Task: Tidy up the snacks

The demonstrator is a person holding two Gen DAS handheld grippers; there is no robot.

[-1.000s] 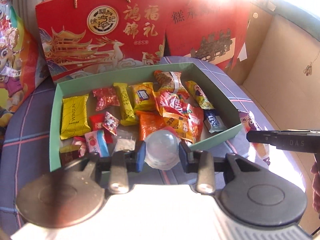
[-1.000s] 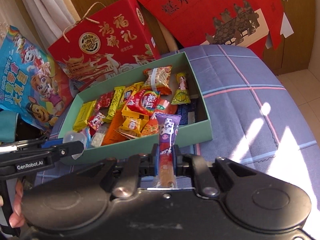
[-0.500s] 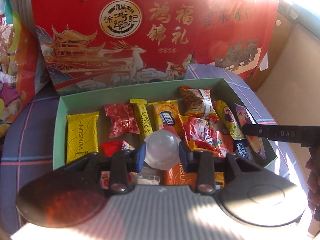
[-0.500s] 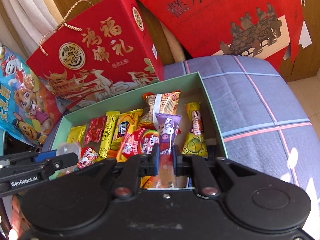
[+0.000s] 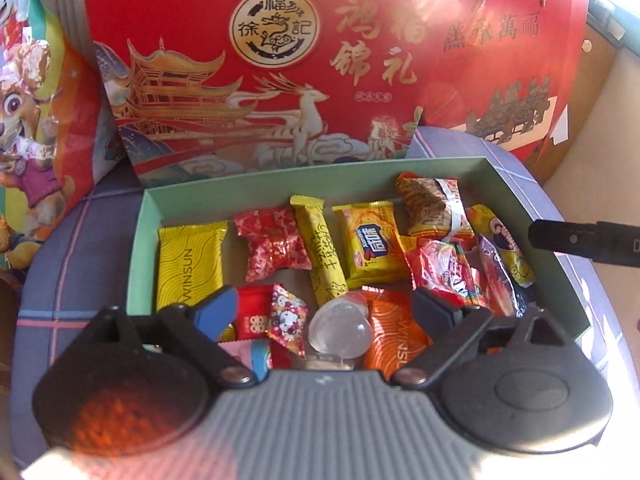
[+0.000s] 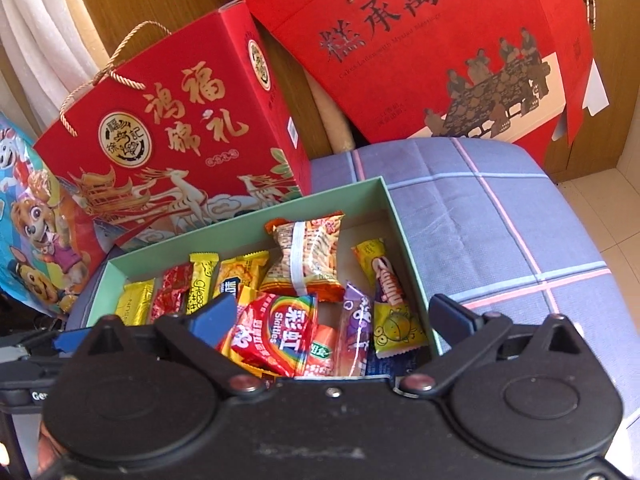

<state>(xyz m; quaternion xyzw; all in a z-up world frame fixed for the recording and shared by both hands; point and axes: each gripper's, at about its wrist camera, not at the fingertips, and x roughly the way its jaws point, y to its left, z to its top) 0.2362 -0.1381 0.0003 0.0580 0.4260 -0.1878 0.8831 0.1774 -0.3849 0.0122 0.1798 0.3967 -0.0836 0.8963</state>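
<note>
A green box [image 5: 516,196] holds several wrapped snacks. My left gripper [image 5: 324,308] is open above its near side. A clear jelly cup [image 5: 340,330] lies in the box between the spread fingers, beside an orange packet [image 5: 394,330]. My right gripper [image 6: 332,320] is open over the box's right end [image 6: 404,236]. A purple stick snack [image 6: 354,334] lies in the box below it, between a red Skittles pack [image 6: 276,328] and a yellow gummy pack [image 6: 390,316]. It also shows in the left wrist view [image 5: 496,276], under the right gripper's finger [image 5: 580,240].
The box sits on a blue checked cushion [image 6: 500,216]. A red gift bag [image 5: 260,72] stands right behind the box, and a second red bag [image 6: 432,44] behind to the right. A cartoon-printed bag [image 5: 28,120] is at the left. Tiled floor [image 6: 616,208] lies beyond the cushion's right edge.
Both grippers opened. The left let the jelly cup drop into the box; the right let the purple stick snack drop into the box's right end.
</note>
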